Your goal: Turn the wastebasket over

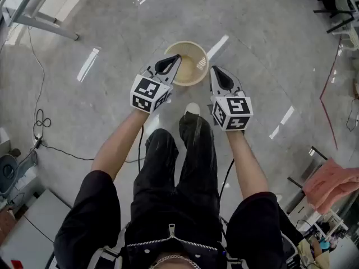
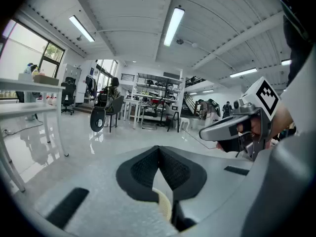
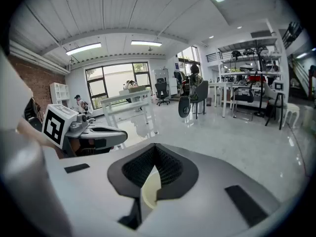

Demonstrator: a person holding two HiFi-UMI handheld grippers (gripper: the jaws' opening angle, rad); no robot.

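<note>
Glossy grey floor point(image 1: 112, 27) carries what look like cables point(image 1: 39, 116).

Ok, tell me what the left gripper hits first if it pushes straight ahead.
The wastebasket, whose rim its shut jaws pinch. Past that, the left gripper seems to face only open floor, though depth is unclear.

No text, label, brand or number can be read anywhere.
</note>
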